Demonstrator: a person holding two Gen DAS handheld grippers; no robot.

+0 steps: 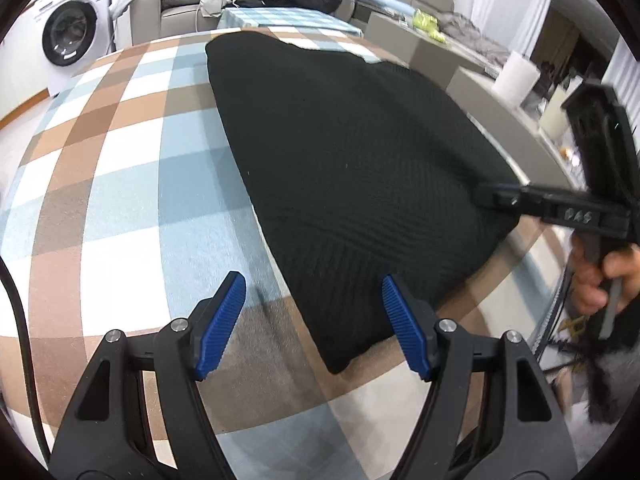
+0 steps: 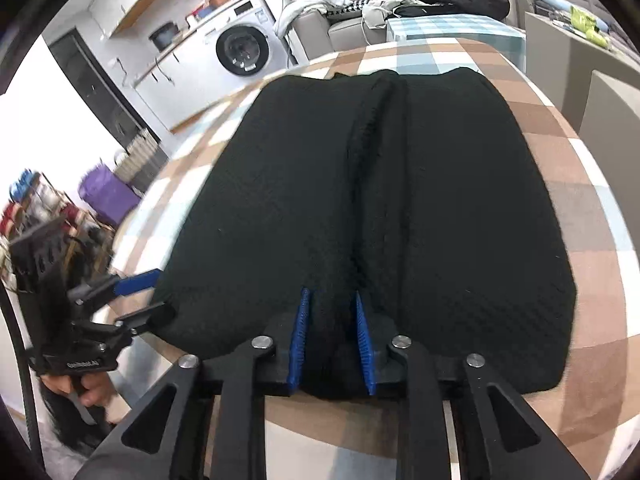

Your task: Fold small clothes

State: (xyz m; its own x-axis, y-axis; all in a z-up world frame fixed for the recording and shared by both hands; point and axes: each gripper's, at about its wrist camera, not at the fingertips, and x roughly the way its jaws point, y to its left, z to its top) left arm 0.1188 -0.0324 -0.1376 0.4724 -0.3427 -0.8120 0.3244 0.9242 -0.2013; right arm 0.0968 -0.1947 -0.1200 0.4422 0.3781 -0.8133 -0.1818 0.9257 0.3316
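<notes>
Black grippers (image 1: 312, 320), ribbed blue pads (image 2: 301, 336), silver screws

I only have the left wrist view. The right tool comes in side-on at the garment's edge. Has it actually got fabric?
Observer: Yes. The right wrist view shows the right tool with its pads closed on a bunch of the black garment at its near edge.
Operator: Is the cloth flat ahead of it?
Observer: No. A raised fold runs from the pinch up the garment's middle.
Operator: And my left tool?
Observer: From that side the left tool is open, fingertips at the garment's corner, gripping nothing.
</notes>
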